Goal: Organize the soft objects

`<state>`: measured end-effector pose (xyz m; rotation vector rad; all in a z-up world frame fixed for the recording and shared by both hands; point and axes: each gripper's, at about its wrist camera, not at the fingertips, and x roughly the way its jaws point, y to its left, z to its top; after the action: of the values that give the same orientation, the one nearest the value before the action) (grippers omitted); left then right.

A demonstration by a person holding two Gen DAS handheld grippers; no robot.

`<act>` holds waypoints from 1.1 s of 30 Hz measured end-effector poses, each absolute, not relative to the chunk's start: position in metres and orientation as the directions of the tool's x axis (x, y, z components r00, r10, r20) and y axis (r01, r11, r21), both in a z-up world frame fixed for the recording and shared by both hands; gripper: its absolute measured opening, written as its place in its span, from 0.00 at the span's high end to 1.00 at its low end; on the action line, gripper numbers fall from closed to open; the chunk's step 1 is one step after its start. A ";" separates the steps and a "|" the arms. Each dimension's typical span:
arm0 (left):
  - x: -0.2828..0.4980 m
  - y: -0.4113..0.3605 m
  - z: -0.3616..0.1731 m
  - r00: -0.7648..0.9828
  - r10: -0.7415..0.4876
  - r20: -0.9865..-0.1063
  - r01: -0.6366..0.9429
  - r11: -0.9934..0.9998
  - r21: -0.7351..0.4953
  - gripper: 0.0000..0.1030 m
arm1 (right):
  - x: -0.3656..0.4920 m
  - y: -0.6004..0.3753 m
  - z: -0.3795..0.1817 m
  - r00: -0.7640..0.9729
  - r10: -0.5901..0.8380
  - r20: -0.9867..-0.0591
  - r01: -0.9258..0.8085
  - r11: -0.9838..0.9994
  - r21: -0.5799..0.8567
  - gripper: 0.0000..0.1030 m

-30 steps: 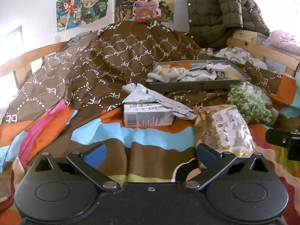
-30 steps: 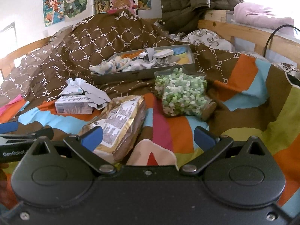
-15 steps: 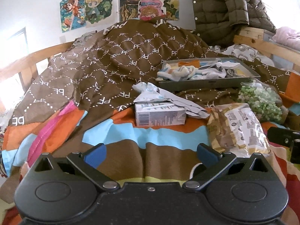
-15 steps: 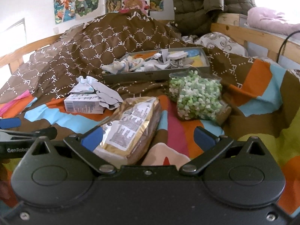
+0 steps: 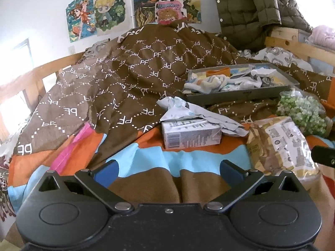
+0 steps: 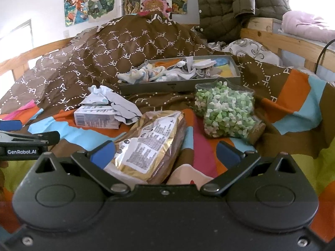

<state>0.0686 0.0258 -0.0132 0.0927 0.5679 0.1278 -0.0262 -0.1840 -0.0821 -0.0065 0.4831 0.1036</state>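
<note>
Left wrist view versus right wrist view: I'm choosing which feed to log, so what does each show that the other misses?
Only the left wrist view shows the left gripper head-on, open over bare bedspread.

Only the right wrist view shows the right gripper head-on, open around the near end of the gold packet, plus the black cable at the right.

Both show the grey tray of small fabric pieces, the crumpled cloth draped over the carton, and the bag of green and white pieces.
</note>
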 end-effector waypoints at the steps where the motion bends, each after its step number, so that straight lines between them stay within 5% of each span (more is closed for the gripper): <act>1: 0.069 0.026 -0.014 0.834 0.151 -0.530 -0.095 0.987 0.131 0.01 | -0.026 -0.184 -0.083 0.879 0.096 -0.467 -0.099 0.995 0.018 0.01; 33: 0.065 -0.012 -0.026 0.863 0.254 -0.436 -0.002 0.866 0.500 0.01 | -0.027 -0.186 -0.081 0.887 0.087 -0.453 -0.090 0.996 0.015 0.01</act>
<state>0.0652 -0.0116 -0.0265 0.5110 0.5161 0.1399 -0.0273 -0.1862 -0.0810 -0.0068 0.4708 0.0918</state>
